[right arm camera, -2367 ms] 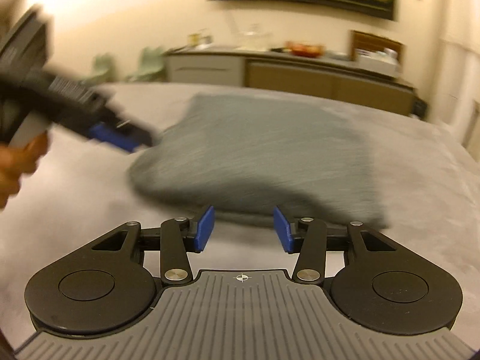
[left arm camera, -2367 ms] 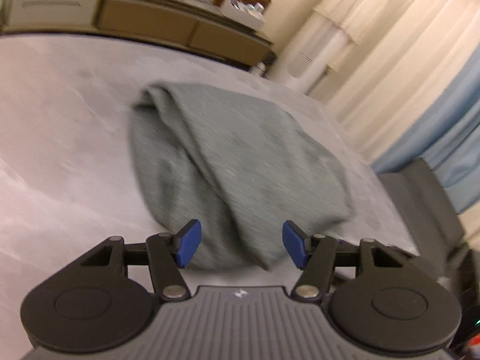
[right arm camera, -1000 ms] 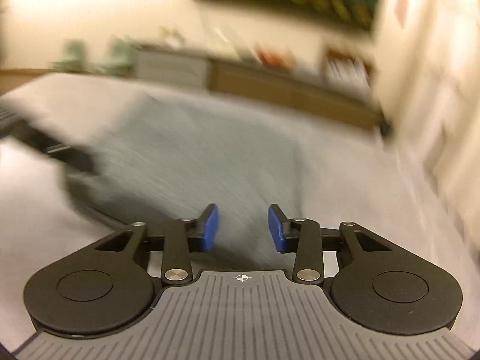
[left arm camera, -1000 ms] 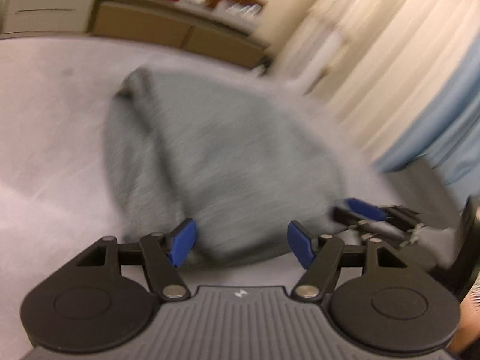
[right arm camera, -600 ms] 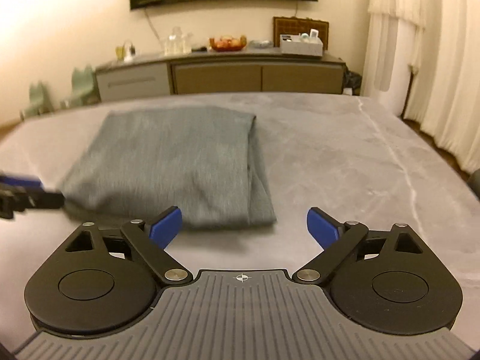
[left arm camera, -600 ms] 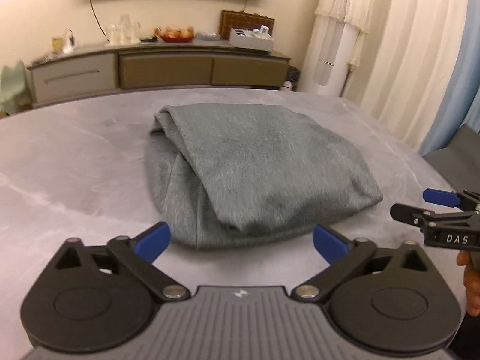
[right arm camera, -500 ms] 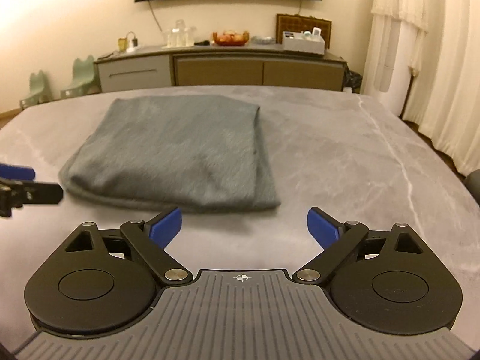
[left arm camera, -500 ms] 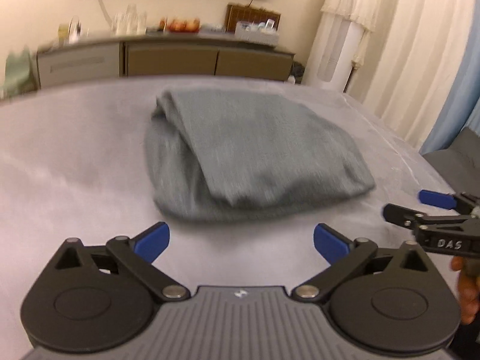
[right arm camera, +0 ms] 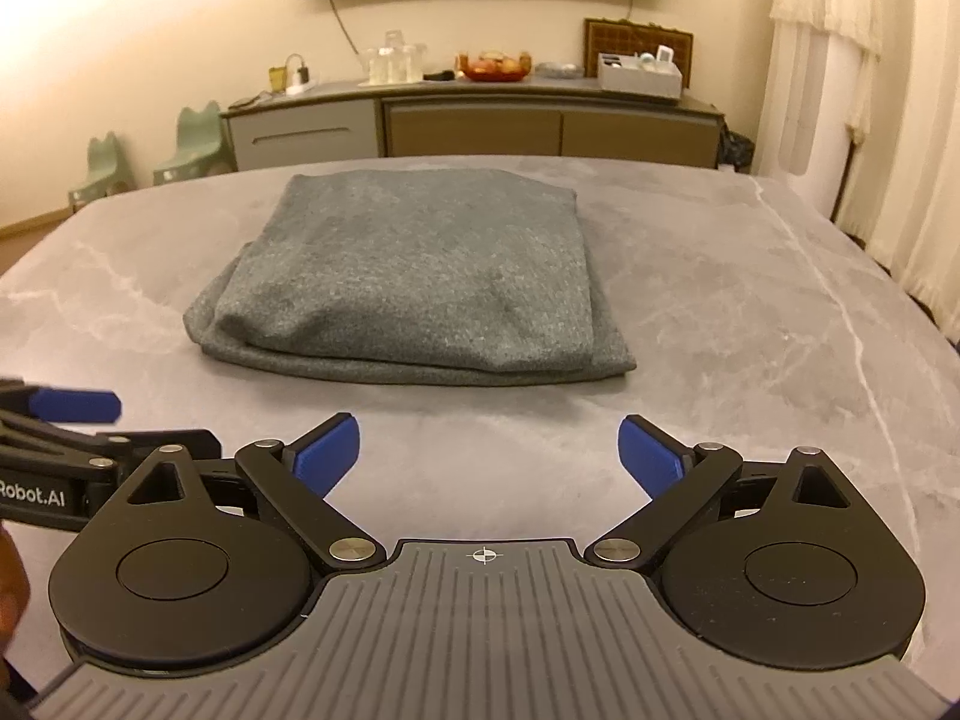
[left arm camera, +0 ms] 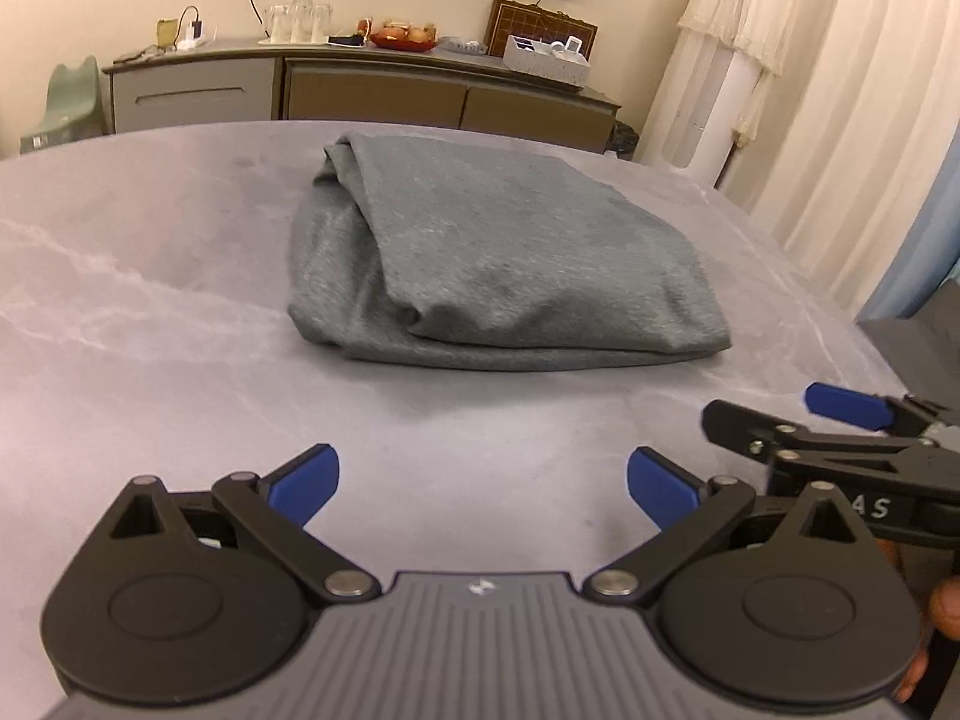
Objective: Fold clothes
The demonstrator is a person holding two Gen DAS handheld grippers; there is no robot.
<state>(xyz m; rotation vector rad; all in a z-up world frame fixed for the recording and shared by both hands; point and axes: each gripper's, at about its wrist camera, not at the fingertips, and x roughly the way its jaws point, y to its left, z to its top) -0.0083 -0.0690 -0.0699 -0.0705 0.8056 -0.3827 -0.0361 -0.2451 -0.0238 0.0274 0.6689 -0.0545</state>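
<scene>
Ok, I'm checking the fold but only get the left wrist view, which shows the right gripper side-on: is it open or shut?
Observer: Open. The right gripper has its fingers spread wide, with nothing between them.
Operator: And the garment's right edge, do the layers line up?
Observer: Not quite. On the grey garment, a lower layer sticks out past the top one along that edge.

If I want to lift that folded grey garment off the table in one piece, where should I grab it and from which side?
Probably the near folded edge of the grey garment, where the layers stack thick and rounded. Come in low along the table from the front with the right gripper, and take the left corner with the left gripper. Both are open and clear of the cloth.
</scene>
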